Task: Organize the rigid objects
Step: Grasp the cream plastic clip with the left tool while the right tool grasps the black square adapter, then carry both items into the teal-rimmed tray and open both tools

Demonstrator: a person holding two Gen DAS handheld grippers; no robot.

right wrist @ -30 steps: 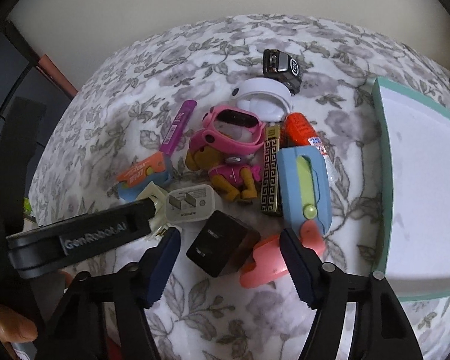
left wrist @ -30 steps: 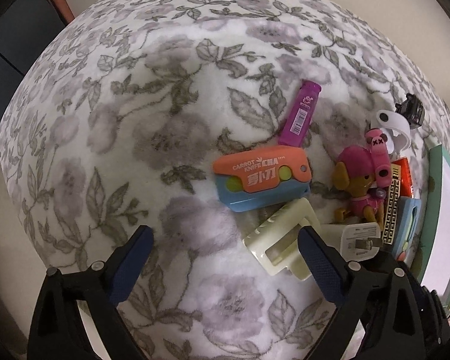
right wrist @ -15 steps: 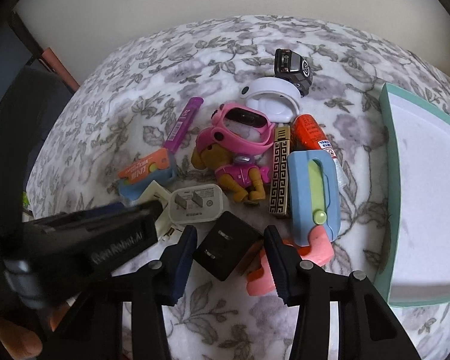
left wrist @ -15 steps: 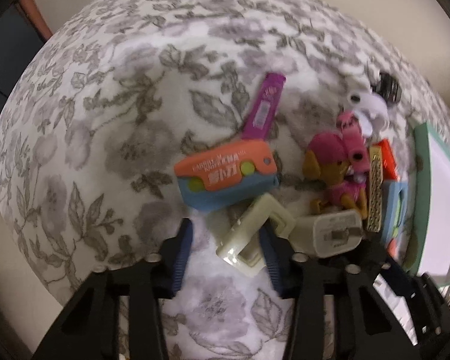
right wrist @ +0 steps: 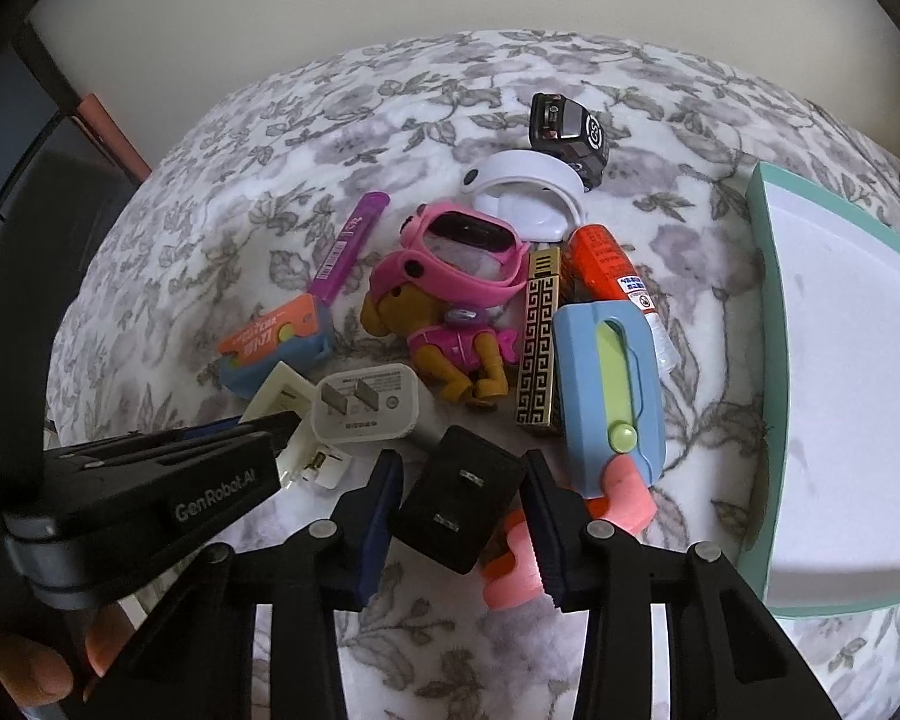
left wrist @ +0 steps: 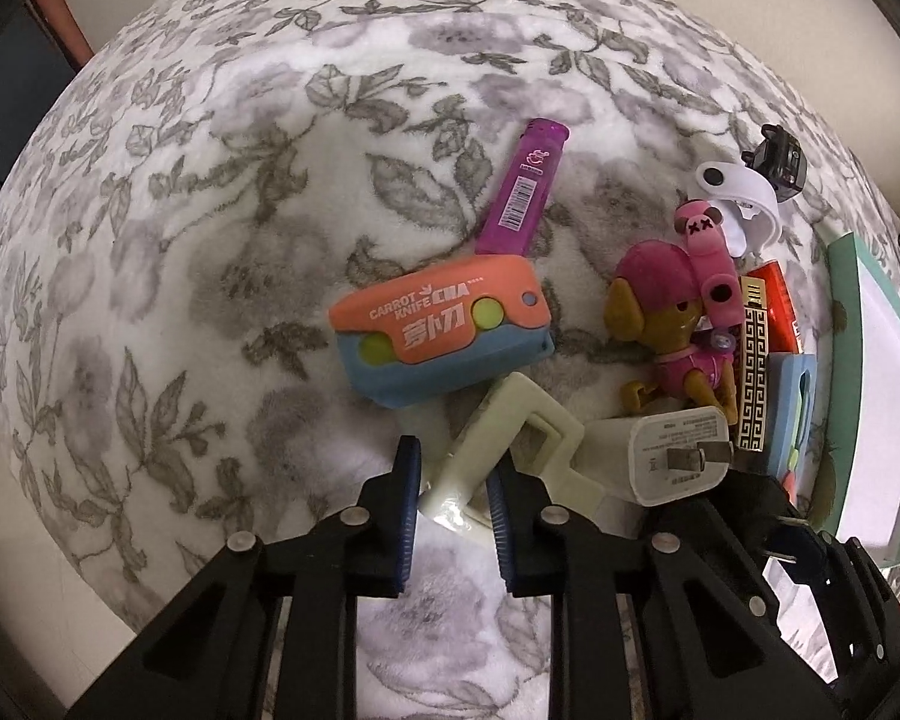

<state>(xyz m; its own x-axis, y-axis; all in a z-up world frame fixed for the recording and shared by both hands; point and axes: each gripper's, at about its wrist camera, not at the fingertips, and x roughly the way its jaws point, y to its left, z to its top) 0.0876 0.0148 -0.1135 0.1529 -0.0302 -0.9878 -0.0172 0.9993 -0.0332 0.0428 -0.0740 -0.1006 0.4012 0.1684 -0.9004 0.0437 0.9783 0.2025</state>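
- Left gripper (left wrist: 450, 498): the jaws are clenched on the near end of the cream plastic clip (left wrist: 510, 438), which lies on the floral blanket (left wrist: 210, 240) at the near edge of the pile.
- Right gripper (right wrist: 462, 510): the jaws bracket the black charger (right wrist: 459, 504) with both pads at or very near its sides. Whether they are bearing on it cannot be told.
- Handling, clip: judged light, stiff and smooth. Its hollow frame may flex, so the solid end bar is the better hold.
- Handling, black charger: judged compact, rigid and moderately dense. Take it across the flat side faces, clear of the prongs.
- Obstructions, near: the white charger (right wrist: 366, 408) lies just beside both held items. A coral-pink piece (right wrist: 513, 564) touches the right jaw and could drag along on lift.
- Mid pile: the blue sliding cutter (right wrist: 612, 384), gold-patterned lighter (right wrist: 537, 348), pink dog toy (right wrist: 450, 348) and orange carrot knife (left wrist: 438, 324) lie packed together.
- Far: the purple tube (left wrist: 525, 192), white band (right wrist: 528, 192) and black toy car (right wrist: 567, 126).
- Right side: the teal-rimmed tray (right wrist: 768, 312), the probable destination.
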